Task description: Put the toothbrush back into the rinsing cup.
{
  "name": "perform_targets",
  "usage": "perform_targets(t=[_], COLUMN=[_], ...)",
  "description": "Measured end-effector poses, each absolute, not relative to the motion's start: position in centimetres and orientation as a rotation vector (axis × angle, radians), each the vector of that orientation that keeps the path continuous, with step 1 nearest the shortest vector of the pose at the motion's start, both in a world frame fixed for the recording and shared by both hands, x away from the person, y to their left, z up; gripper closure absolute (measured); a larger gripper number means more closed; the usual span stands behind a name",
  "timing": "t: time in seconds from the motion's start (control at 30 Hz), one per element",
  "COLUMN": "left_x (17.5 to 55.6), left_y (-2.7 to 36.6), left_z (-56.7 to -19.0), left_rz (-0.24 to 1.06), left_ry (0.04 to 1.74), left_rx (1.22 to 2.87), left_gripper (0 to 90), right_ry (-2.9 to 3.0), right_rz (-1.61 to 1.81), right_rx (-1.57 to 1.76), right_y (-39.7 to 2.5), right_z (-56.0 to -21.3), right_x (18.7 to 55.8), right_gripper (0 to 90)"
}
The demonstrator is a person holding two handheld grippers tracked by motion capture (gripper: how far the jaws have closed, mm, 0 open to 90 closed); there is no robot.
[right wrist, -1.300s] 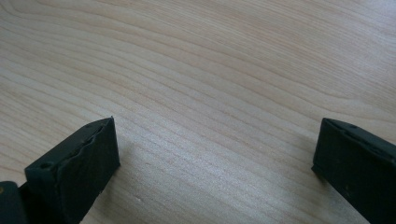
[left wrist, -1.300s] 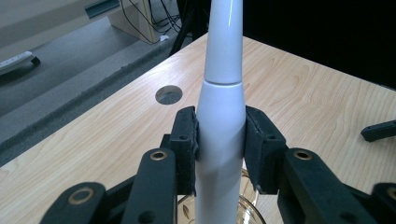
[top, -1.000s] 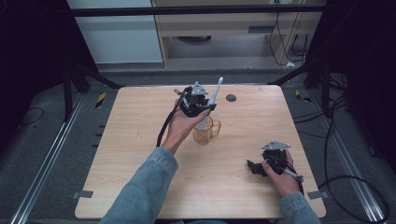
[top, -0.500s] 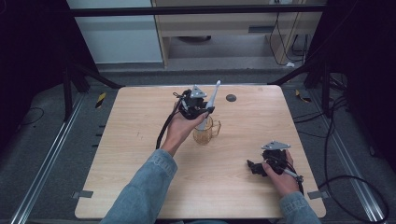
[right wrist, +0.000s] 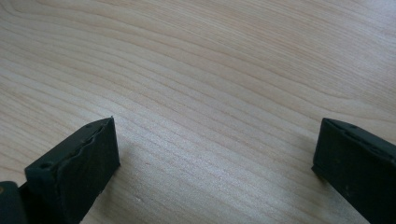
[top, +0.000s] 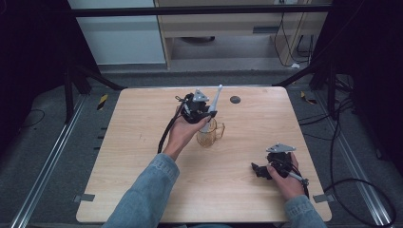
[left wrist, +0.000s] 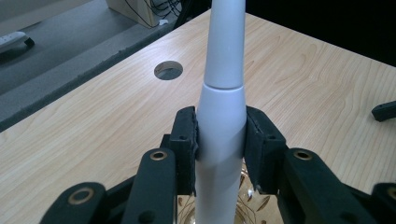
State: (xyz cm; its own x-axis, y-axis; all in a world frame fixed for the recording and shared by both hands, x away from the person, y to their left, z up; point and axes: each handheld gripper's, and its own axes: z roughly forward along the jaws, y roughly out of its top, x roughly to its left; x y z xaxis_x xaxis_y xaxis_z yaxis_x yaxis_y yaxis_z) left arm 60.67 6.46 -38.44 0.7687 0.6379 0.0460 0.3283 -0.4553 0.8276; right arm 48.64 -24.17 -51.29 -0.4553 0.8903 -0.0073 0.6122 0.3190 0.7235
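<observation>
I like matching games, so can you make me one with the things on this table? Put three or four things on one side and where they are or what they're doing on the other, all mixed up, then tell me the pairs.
Things:
1. white toothbrush handle
2. glass mug
3. right tongs
4. round hole

Places or states:
A. open, low over bare wood with nothing between them
B. in the tabletop near the far edge
C. squeezed by the left tongs
D. standing on the wooden table under the left hand

Pairs: 1-C, 2-D, 3-A, 4-B
</observation>
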Motion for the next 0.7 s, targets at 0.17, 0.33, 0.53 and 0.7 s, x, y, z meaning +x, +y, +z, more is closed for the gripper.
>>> perform_targets(t=[0.17, 0.33, 0.53, 0.7], left_x=[60.65, 60.63, 60.56, 60.58], left_y=[6.54, 6.69, 6.78, 6.73], left_z=[-38.68, -38.93, -39.24, -39.37], left_rz=[0.439, 0.432, 0.424, 0.418], left_ry=[0.723, 0.727, 0.736, 0.737], left_rx=[2.082, 2.093, 2.097, 2.110], left_gripper=[66.8, 66.8, 66.8, 66.8], right_ry=[2.185, 2.185, 2.185, 2.185], right_rz=[0.931, 0.931, 0.932, 0.932], right_rx=[1.331, 1.332, 1.331, 1.331], right_y=[-24.17, -24.17, -24.17, -24.17], right_z=[-51.29, -51.29, -51.29, -51.29], right_x=[48.65, 48.65, 48.65, 48.65], right_gripper=[0.4, 0.3, 0.3, 0.3])
